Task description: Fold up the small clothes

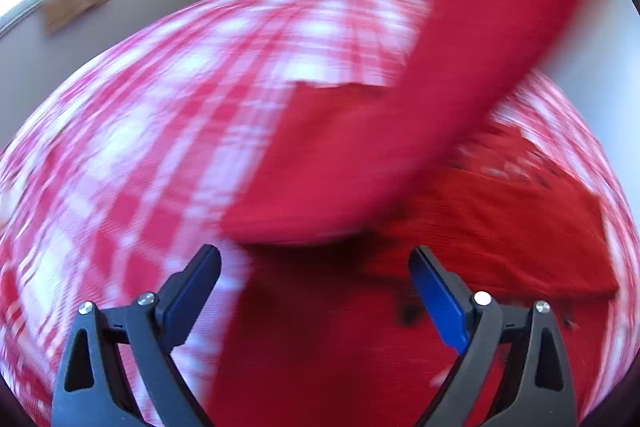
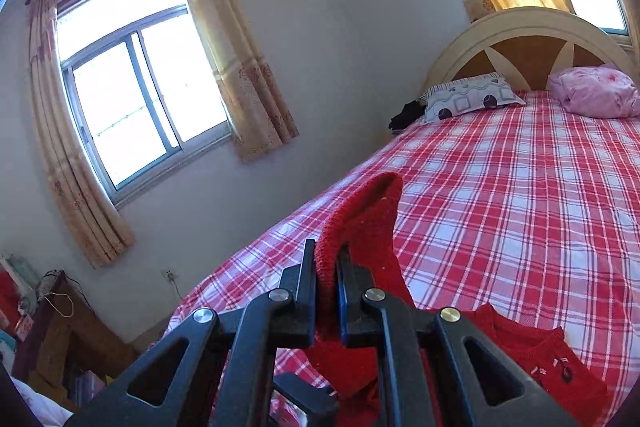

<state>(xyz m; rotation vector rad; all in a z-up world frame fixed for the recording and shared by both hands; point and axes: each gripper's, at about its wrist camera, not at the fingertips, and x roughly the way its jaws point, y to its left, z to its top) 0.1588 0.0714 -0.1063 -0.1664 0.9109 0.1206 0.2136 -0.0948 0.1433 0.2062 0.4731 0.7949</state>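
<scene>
Clearly, the right gripper (image 2: 325,267) was clamped on a raised part of the red knitted sweater (image 2: 516,355), a ribbed strip of knit pinched between its 2 jaws and standing up above them. The rest of the sweater lay on the near part of the red-and-white checked bedsheet (image 2: 520,187), below and to the right of that gripper. In the left wrist view, which was blurred, the left gripper (image 1: 314,263) had its jaws spread wide with nothing between them, hovering above the sweater's body. A long red sleeve (image 1: 460,75) crossed that view diagonally, lifted off the bed from lower middle to upper right. At the far end of the bed sat a patterned pillow (image 2: 468,99), a pink bundle (image 2: 596,91) and the headboard (image 2: 524,39).
</scene>
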